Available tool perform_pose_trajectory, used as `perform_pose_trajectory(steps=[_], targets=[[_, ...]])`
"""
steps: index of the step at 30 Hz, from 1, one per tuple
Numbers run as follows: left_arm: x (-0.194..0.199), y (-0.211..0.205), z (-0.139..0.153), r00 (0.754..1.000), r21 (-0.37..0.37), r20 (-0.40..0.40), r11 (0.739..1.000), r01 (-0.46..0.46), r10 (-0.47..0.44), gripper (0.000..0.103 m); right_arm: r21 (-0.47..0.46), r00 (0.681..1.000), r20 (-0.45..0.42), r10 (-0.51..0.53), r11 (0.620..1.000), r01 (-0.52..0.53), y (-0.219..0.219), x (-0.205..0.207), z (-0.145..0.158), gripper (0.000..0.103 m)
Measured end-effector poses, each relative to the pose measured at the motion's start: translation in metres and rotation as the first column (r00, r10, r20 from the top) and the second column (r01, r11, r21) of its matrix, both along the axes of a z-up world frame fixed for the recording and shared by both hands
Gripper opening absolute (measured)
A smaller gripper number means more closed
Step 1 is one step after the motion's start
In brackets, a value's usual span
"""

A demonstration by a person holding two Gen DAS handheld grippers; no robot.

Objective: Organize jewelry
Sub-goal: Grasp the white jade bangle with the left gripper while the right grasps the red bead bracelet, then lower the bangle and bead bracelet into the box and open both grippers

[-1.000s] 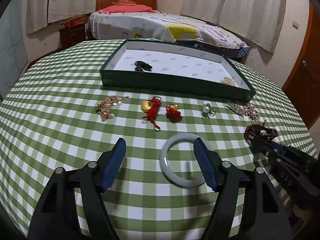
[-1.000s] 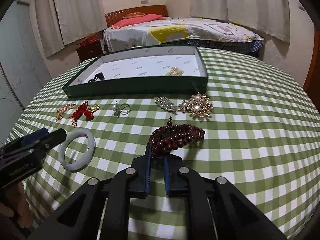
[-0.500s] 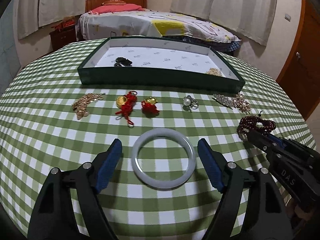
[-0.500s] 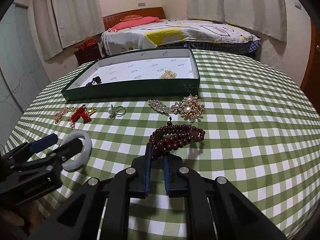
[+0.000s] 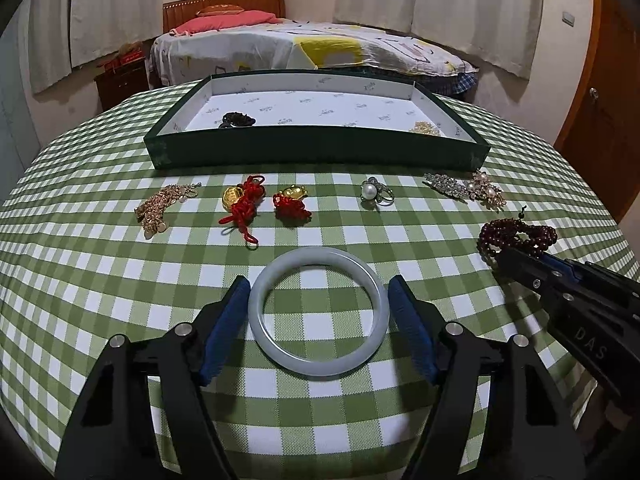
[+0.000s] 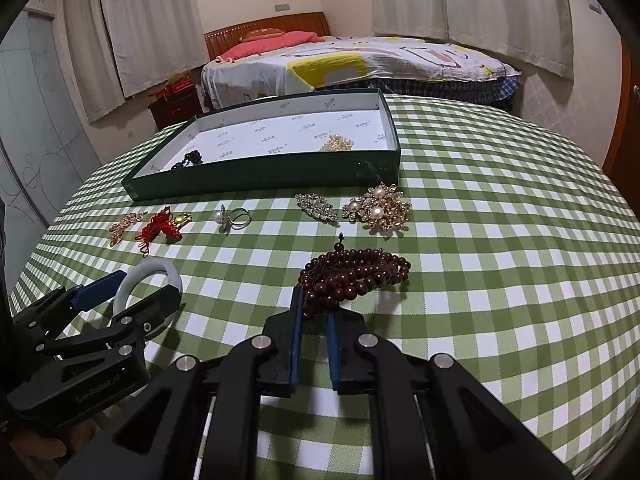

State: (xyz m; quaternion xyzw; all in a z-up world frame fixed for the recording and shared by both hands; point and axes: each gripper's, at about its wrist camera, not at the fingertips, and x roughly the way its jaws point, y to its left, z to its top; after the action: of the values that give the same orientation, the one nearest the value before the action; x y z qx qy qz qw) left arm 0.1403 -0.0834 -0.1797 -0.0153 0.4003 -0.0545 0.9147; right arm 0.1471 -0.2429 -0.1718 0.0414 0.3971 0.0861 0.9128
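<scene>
A pale jade bangle [image 5: 318, 312] lies flat on the green checked tablecloth between the blue pads of my open left gripper [image 5: 319, 328]; the pads stand at its two sides. It also shows in the right wrist view [image 6: 138, 284]. My right gripper [image 6: 314, 312] is shut on the near end of a dark red bead bracelet [image 6: 356, 276], which rests on the cloth; it also shows in the left wrist view [image 5: 516, 234]. A dark green tray [image 5: 320, 148] with a white lining stands beyond, holding a black piece [image 5: 238, 120] and a small gold piece [image 5: 426, 128].
Between the tray and the grippers lie a gold chain cluster [image 5: 160, 206], two red-knot gold charms [image 5: 244, 204] [image 5: 292, 202], a pearl ring [image 5: 376, 194], a crystal brooch [image 5: 446, 186] and a pearl-gold brooch [image 6: 378, 210]. A bed stands behind the table.
My left gripper moved right and forward until its open pads straddle the bangle. My right gripper stayed shut on the bead bracelet with little movement.
</scene>
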Motion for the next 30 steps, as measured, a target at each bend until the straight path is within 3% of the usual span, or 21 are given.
perform_pose_trajectory(steps=[10,19,30], targets=[[-0.002,0.002,0.004,1.000,-0.002,0.012,1.000,-0.004,0.004,0.069,0.000,1.000,0.016,0.008,1.000,-0.008,0.003,-0.001,0.003,0.011],[-0.003,0.010,0.034,0.996,-0.009,0.086,1.000,-0.008,0.009,0.069,0.004,0.998,0.067,0.023,1.000,-0.024,0.007,0.001,0.024,0.011],[0.051,0.015,0.078,0.983,-0.050,0.185,0.999,0.005,0.005,0.069,0.013,0.982,0.178,0.061,0.998,-0.064,0.020,0.049,0.068,0.011]])
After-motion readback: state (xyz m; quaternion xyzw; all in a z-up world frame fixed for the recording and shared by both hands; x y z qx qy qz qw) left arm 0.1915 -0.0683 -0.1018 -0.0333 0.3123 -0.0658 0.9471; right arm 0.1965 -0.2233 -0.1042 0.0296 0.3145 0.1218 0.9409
